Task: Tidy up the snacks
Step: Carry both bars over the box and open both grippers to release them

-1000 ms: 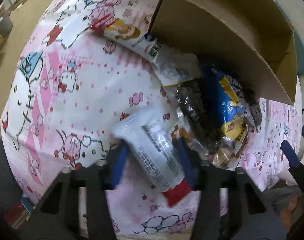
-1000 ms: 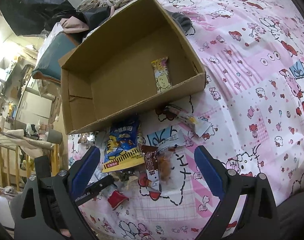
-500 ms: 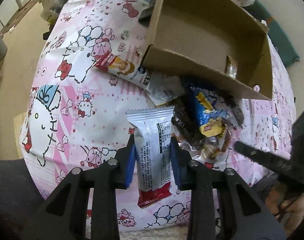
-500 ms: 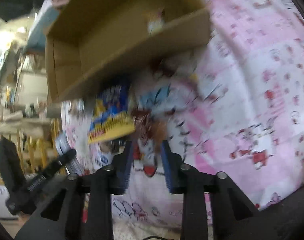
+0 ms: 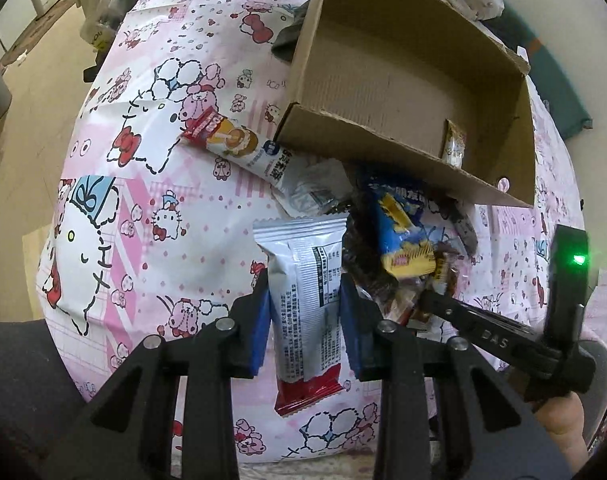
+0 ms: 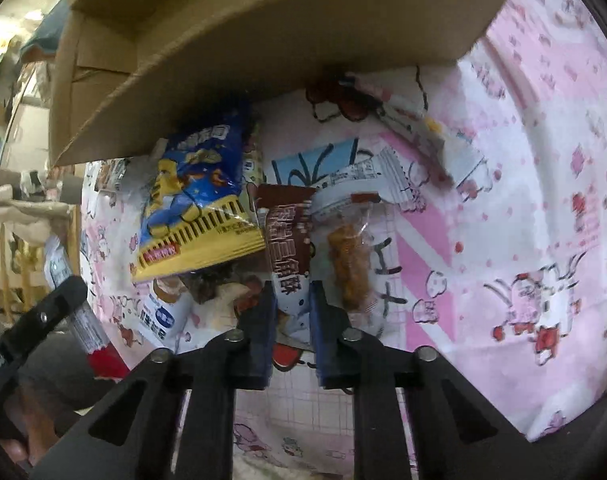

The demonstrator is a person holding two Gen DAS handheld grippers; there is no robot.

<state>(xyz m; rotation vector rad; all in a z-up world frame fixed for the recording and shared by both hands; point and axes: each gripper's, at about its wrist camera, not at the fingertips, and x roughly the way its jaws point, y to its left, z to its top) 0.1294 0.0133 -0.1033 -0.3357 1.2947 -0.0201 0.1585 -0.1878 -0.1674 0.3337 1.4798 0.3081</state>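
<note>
Over the pile, right tongs point(image 6: 290, 300) just closed — gripping brown packet point(image 6: 287, 240) (left's point(image 5: 304, 304) holds white).

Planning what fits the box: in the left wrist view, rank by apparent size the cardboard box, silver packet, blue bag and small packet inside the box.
1. Cardboard box
2. Silver packet, though nearness to the camera enlarges it
3. Blue bag
4. Small packet
</note>
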